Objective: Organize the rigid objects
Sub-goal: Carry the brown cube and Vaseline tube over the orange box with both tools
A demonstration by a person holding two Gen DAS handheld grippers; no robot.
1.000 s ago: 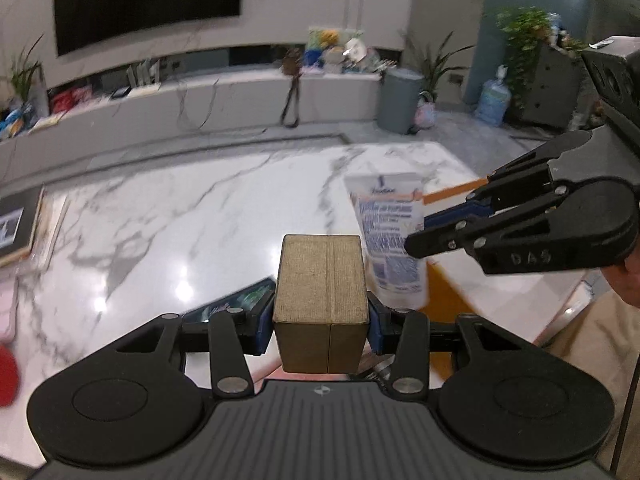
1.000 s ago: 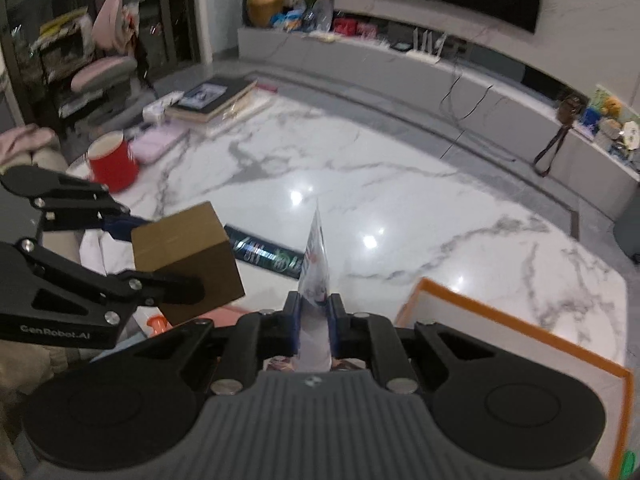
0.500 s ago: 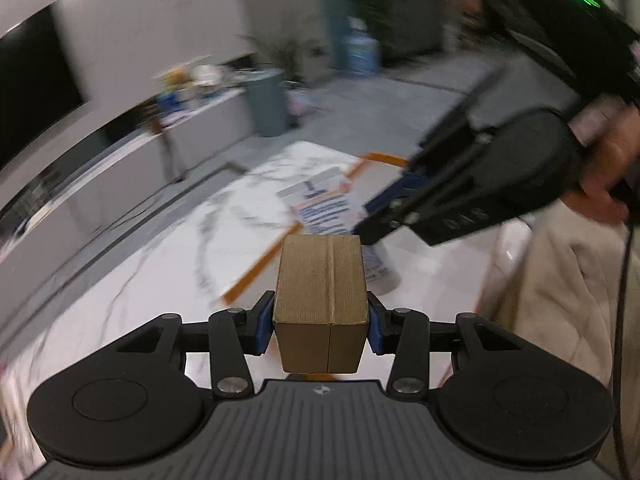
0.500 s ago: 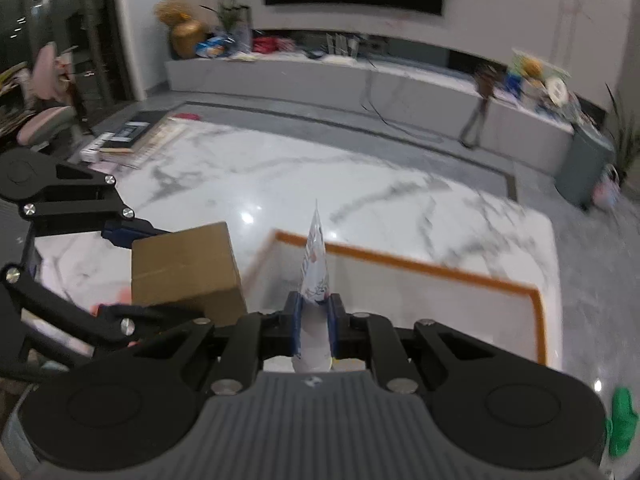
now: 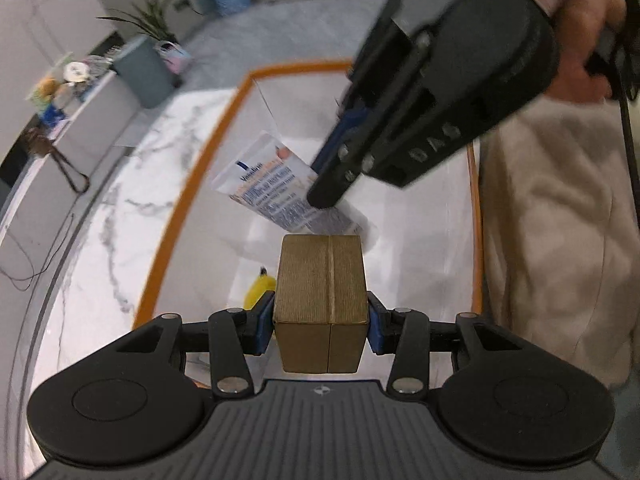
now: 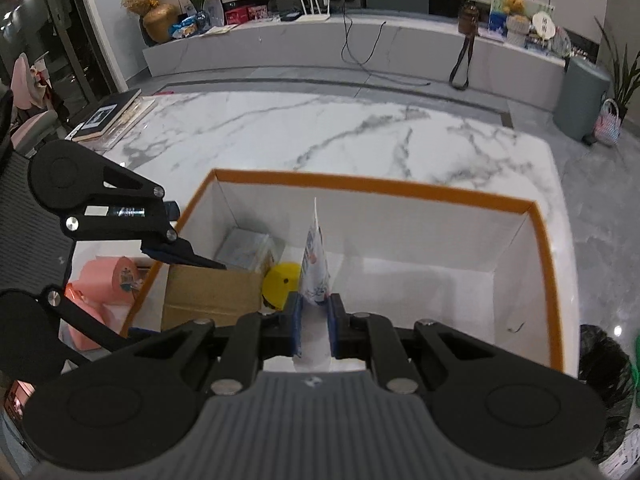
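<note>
Two items poised over the orange-rimmed box — neither yet set down.

From the left: pink rolls wait outside the box; the left gripper clamps a brown carton above the box's left end, where a yellow object and a packet already lie; the right gripper, pinched tight, holds a white tube over the bare middle.
</note>
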